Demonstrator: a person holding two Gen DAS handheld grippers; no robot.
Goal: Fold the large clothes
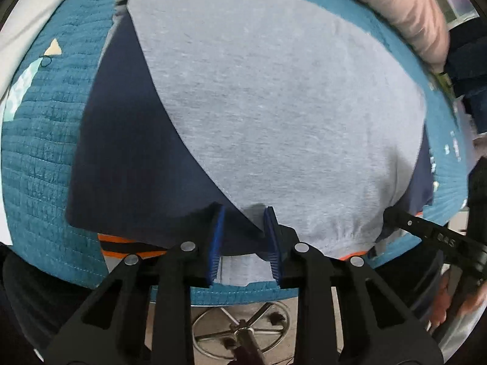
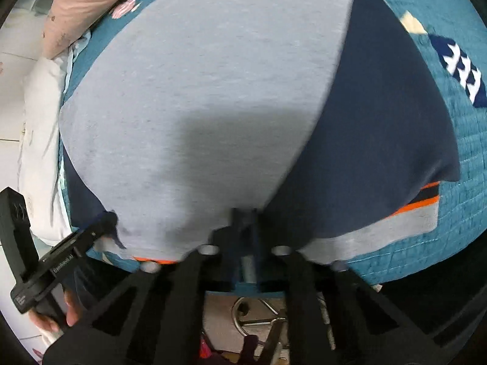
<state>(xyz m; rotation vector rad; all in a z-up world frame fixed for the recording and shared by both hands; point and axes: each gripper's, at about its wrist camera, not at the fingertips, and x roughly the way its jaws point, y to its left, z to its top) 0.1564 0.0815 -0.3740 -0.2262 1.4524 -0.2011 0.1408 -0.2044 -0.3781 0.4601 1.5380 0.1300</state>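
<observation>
A grey and navy garment (image 1: pixel 258 106) with orange stripes at its hem lies spread on a teal quilt (image 1: pixel 39 152). It also shows in the right wrist view (image 2: pixel 197 91). My left gripper (image 1: pixel 245 216) has its blue-padded jaws apart, with the garment's near edge between them. Its tip shows in the right wrist view (image 2: pixel 106 219) at the garment's left corner. My right gripper (image 2: pixel 243 213) is shut on the garment's near edge. Its arm shows in the left wrist view (image 1: pixel 426 228) at the garment's right corner.
A pink pillow (image 1: pixel 395 9) lies at the far side of the quilt. White bedding (image 2: pixel 39 121) lies left of the quilt in the right wrist view. A chrome chair base (image 1: pixel 240 328) stands on the floor below the near edge.
</observation>
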